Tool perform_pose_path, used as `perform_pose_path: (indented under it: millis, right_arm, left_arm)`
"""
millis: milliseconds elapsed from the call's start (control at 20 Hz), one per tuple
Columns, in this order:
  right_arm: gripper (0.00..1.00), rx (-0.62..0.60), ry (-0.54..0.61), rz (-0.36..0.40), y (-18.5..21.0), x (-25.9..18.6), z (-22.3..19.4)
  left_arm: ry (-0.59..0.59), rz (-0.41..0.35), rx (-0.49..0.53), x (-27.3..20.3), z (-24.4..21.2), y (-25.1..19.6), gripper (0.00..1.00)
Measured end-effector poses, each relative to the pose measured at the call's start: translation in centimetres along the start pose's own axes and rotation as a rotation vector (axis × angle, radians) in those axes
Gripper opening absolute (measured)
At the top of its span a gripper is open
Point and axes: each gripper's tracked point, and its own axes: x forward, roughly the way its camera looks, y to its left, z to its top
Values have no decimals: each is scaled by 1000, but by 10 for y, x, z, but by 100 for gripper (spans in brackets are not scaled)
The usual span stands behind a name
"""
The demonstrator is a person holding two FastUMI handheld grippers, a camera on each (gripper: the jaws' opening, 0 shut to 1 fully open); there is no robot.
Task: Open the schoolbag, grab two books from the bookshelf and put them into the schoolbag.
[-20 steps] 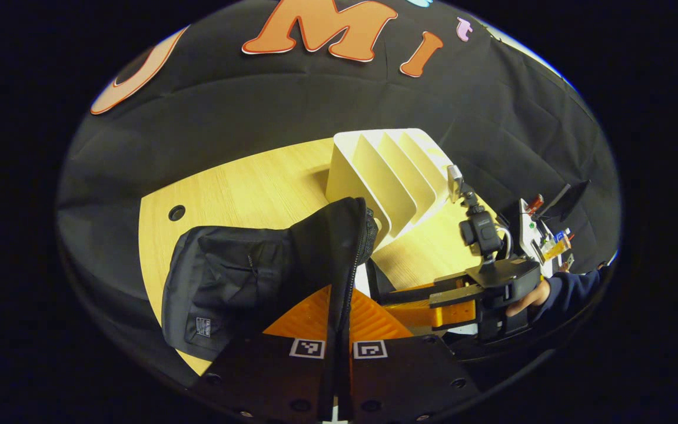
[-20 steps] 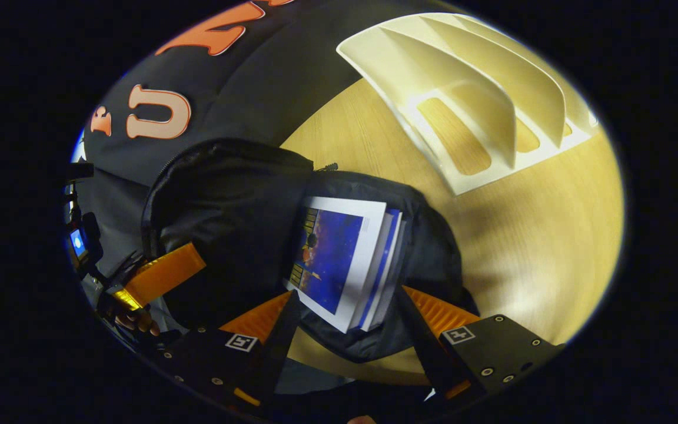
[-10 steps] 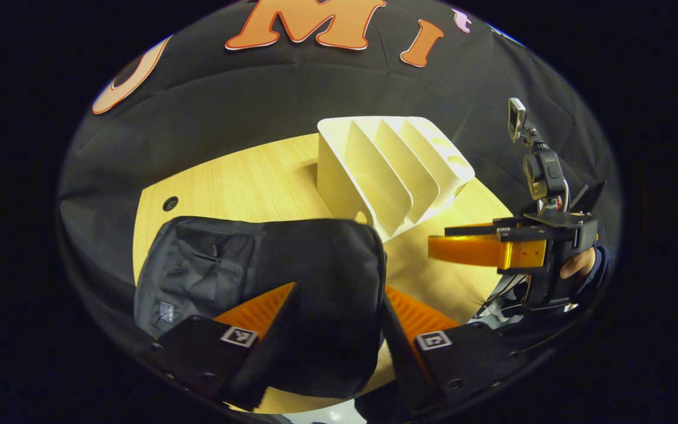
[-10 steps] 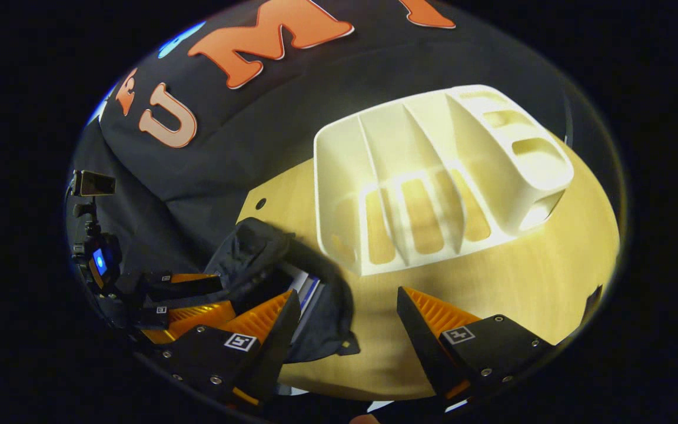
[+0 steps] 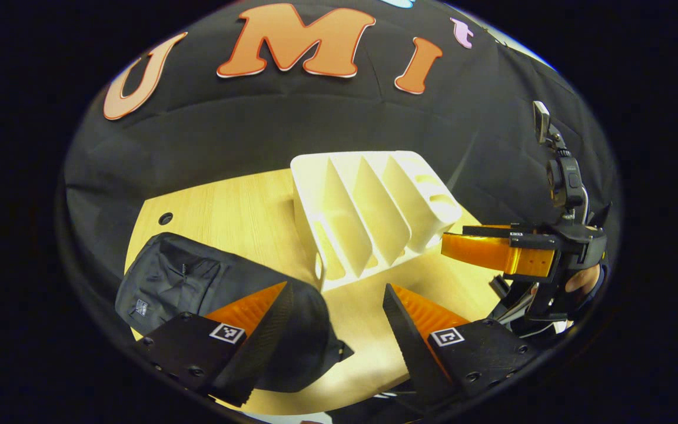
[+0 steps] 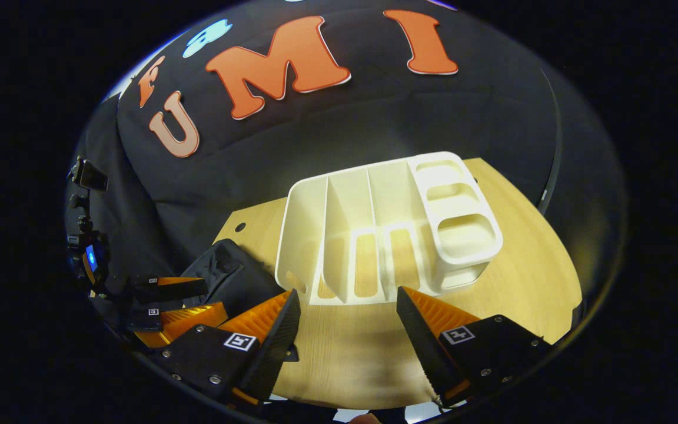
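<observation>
In the left gripper view, the left gripper (image 5: 336,321) is seen nearest, its jaws released and spread with nothing between them. Under its left finger one black fabric schoolbag (image 5: 180,282) lies flat on the pale wooden counter (image 5: 239,206). Just beyond, one white plastic bookshelf (image 5: 368,209) with upright dividers stands on the counter, its slots bare. To the side, the right gripper (image 5: 480,247) is held by a hand (image 5: 583,280) above the counter edge.

In the right gripper view, the right gripper (image 6: 348,321) is likewise held with jaws released, grasping nothing. The schoolbag (image 6: 236,277) lies beside the bookshelf (image 6: 386,227), the left gripper (image 6: 168,306) near it.
</observation>
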Motion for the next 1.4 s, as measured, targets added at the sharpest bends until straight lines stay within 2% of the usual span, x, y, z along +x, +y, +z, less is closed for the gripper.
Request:
perform_pose_path:
  millis: [200, 350, 500, 950, 1150, 1400]
  right_arm:
    - [98, -73, -80, 28, -17, -26, 23]
    - [98, -103, -138, 43, -26, -43, 38]
    - [98, -118, -196, 65, -23, -59, 54]
    - [98, -208, -410, 29, -16, -94, 94]
    - [98, -230, -462, 39, 1, -100, 97]
    - [98, -247, -514, 44, 12, -108, 99]
  left_arm:
    - [-171, 104, -55, -16, 25, -26, 99]
    - [-257, 149, -97, -16, 30, -21, 99]
    - [-318, 218, -93, -22, 37, -15, 98]
    - [-550, 309, -85, -51, 63, -5, 98]
    - [-657, 352, -88, -85, 78, 14, 98]
    - [-729, 384, -72, -108, 86, 28, 98]
